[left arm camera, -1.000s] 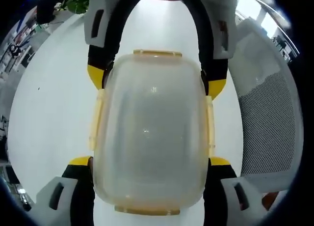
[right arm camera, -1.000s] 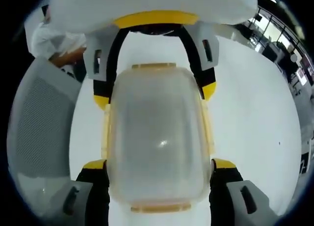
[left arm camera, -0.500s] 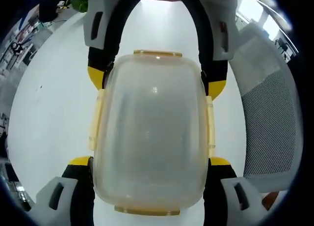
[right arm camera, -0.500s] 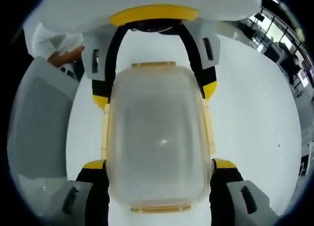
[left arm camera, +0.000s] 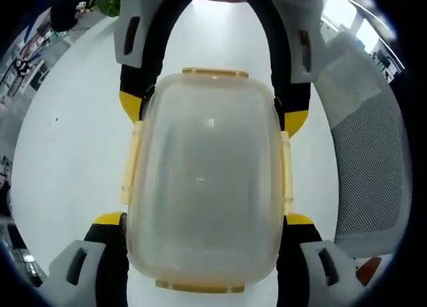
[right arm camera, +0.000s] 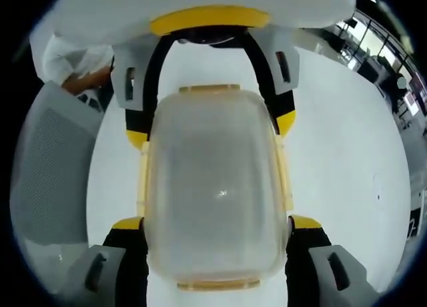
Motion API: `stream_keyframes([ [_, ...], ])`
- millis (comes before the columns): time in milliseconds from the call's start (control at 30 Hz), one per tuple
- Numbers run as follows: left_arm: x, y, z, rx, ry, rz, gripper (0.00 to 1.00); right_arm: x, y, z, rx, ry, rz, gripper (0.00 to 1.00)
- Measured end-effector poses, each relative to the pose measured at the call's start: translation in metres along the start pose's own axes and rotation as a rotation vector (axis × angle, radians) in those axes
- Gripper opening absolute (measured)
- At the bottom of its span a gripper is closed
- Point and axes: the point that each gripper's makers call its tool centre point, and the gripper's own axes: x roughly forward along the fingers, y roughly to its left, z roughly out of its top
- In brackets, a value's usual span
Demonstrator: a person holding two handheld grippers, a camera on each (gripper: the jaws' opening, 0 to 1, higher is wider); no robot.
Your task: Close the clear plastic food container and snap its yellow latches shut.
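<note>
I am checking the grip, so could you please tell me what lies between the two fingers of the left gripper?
The clear plastic food container, lid on, lies between the left gripper's fingers in the left gripper view, with its yellow side latches just beyond the fingertips.

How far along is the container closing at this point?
The clear food container has its lid on, and its yellow latches appear folded flat along the rim. The left gripper and right gripper each straddle it from opposite ends. Whether every latch has snapped can't be confirmed.

Clear container [left arm camera: 203,187], yellow latches [left arm camera: 215,73], white table [left arm camera: 67,153]
</note>
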Motion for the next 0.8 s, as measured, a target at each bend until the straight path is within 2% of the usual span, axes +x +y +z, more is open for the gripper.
stream_keyframes([
  [800,0.002,0.021,0.003,0.012,0.005,-0.004,0.94,0.0,-0.02,0.0,0.02,-0.014,-0.006,0.87],
])
